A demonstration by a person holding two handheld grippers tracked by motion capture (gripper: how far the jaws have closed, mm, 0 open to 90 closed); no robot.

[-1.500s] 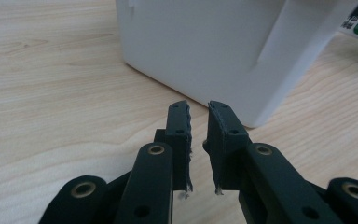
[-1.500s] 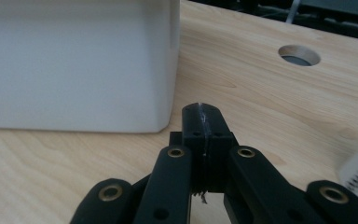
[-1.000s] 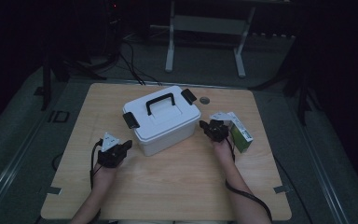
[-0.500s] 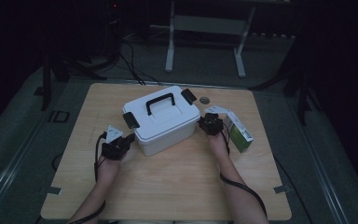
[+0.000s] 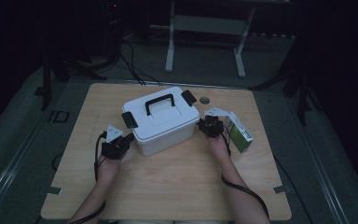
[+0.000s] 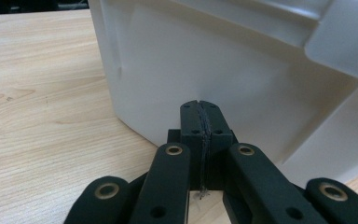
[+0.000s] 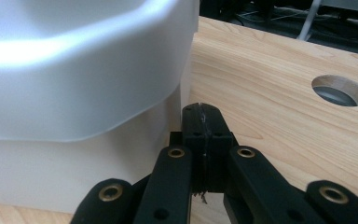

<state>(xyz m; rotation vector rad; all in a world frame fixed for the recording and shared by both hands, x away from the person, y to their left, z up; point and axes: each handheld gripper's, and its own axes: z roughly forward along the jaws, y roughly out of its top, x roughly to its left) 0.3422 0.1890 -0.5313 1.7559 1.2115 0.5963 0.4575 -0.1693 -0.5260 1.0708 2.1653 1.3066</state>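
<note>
**A:** On the tabletop (image 5: 168, 182), from the high view, what has changed?

**B:** Both grippers have closed in on the white box (image 5: 162, 122). A second ago the left gripper (image 5: 122, 143) sat well off its near-left corner; now it is right at the box's left wall. The right gripper (image 5: 204, 125) has slid in from beside the green carton (image 5: 240, 134) to the box's right wall. My guess is the person means to press the box from both sides, to shift or lift it. The lid, with its black handle (image 5: 160, 101), is on.

**A:** And the hands?

**B:** Forearms come up from the bottom edge, angled inward, one gripper on each flank of the box.

**A:** Left gripper view?

**B:** Jaws pressed together, nothing between them, tips pointing at the white wall just ahead, low near the wood. Whether they touch it, I cannot tell.

**A:** Right gripper view?

**B:** Same story: jaws together and empty, at the box's corner under its overhanging rim. A round hole (image 7: 339, 90) in the wood lies beyond.
</note>
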